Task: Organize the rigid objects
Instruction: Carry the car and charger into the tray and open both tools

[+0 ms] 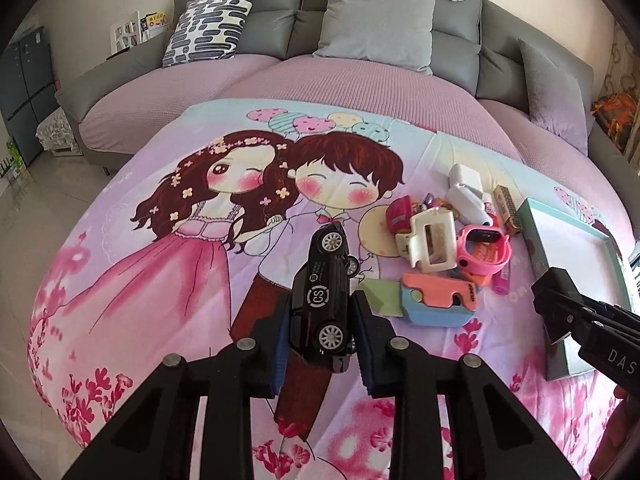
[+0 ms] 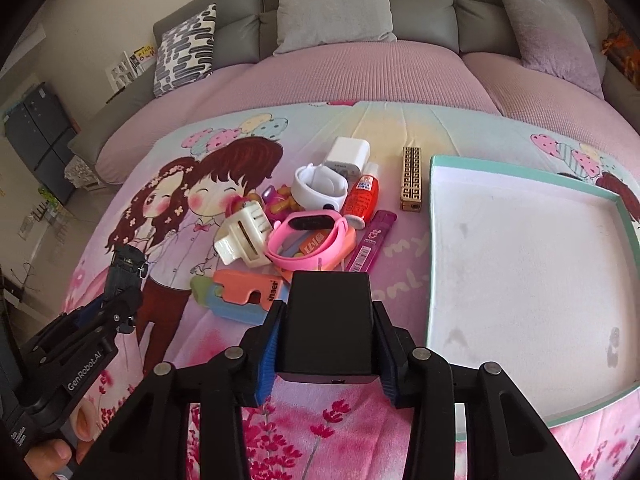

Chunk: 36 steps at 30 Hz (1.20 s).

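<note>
**Black toys gripped in both tongs above the cartoon blanket**

Black is the colour of both loads. The left tongs (image 1: 320, 332) are pinched on a black toy car (image 1: 326, 300), held by its flanks between the blue pads, nose pointing away and wheels turned to the right; it appears clear of the blanket (image 1: 140, 280). A side grip is presumably chosen because the car's body is narrow and flat there, so it cannot roll out.

The right tongs (image 2: 330, 334) are clamped on a black rectangular block (image 2: 330, 320), likewise taken across its short width; a small port is seen on its near edge, though what the block is cannot be told.

An open shallow box (image 2: 440, 264) with a teal rim and a bare white floor is laid at the right of the blanket, and it is judged to be the destination. The remaining pieces are heaped to its left: a pink watch band (image 2: 308, 240), a white clip (image 2: 244, 236), a white band (image 2: 320, 186), a white charger (image 2: 347, 152), a red-labelled bottle (image 2: 365, 196), a purple tube (image 2: 372, 246), a gold patterned case (image 2: 411, 178) and an orange-and-blue piece (image 2: 244, 294). The heap is kept just beside the box, so carries are short. Nothing has yet been placed inside.
</note>
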{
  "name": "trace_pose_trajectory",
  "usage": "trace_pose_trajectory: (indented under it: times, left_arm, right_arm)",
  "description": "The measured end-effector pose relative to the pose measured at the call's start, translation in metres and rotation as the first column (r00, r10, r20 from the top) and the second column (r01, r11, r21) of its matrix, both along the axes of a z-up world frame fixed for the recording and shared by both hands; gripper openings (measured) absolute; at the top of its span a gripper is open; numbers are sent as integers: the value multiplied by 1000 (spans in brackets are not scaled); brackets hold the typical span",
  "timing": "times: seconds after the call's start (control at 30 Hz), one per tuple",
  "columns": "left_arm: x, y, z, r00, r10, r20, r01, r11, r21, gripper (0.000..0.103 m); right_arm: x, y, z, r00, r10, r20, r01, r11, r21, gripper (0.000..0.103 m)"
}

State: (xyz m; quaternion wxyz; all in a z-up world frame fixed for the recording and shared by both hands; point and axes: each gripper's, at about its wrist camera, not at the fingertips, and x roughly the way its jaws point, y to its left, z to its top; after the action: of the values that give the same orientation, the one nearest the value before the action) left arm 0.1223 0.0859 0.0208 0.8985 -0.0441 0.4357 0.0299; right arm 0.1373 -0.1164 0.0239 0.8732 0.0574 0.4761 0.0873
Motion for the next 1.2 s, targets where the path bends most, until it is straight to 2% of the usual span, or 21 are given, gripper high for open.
trace_pose_trajectory:
  times: [0.23,0.43,0.8,1.0,1.2]
  left_arm:
    - [-12,-40,40,995,-76,61,76,997,1,30]
    - [-13,-91,52,985,-159,70,160,987,-16,30]
    - [-1,-191,43,955,-294,34,294,956,-17,30]
    - [8,-228,32,939,-344,0,344,939,-13,30]
    - [17,-255,15,927,-372,-44,372,928,-8,31]
  right_arm:
    - [-17,-36,30,998,-39,46,40,999,-22,44]
    - [-26,-90,34,993,-109,46,111,992,-61,44]
    - [-33,-189,29,971,-236,33,238,967,-95,44]
    - [-32,-221,16,961,-275,8,274,955,-112,44]
    - [-30,-235,-1,953,-301,-29,296,948,-114,44]
